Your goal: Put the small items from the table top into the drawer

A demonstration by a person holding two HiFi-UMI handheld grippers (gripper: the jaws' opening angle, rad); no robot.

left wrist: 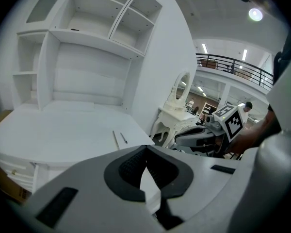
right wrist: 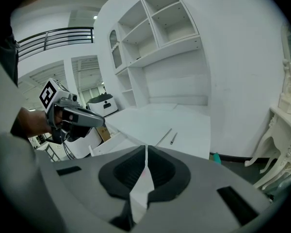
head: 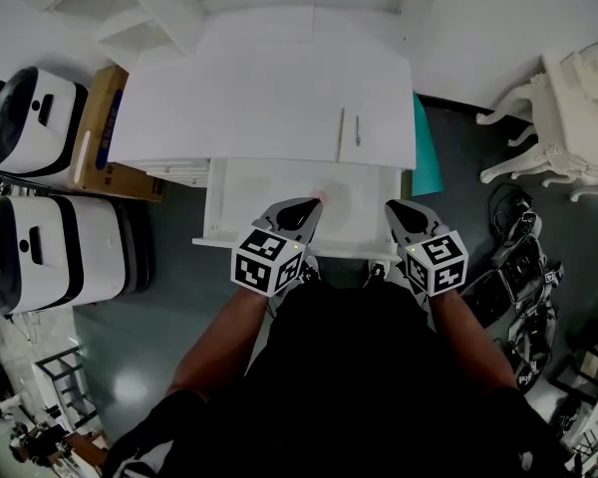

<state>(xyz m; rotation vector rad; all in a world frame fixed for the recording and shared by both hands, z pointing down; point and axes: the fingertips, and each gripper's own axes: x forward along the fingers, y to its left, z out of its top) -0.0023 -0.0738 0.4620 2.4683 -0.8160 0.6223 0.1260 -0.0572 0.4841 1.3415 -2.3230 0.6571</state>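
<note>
The left tool point(head: 301, 208) and the right tool point(head: 399, 210), each with jaws closed together on nothing, hover over the open white drawer point(head: 221, 199). Beyond their tips, on the white counter point(head: 239, 98), a thin white stick point(head: 340, 134) and a short grey pen-like piece point(head: 358, 129) lie side by side.

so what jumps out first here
The left gripper and right gripper, each bearing a black-and-white marker cube, are side by side over the open drawer of a white desk. After that, the nearly bare desk top, where a thin stick and a pen-like item lie near its front right.
</note>
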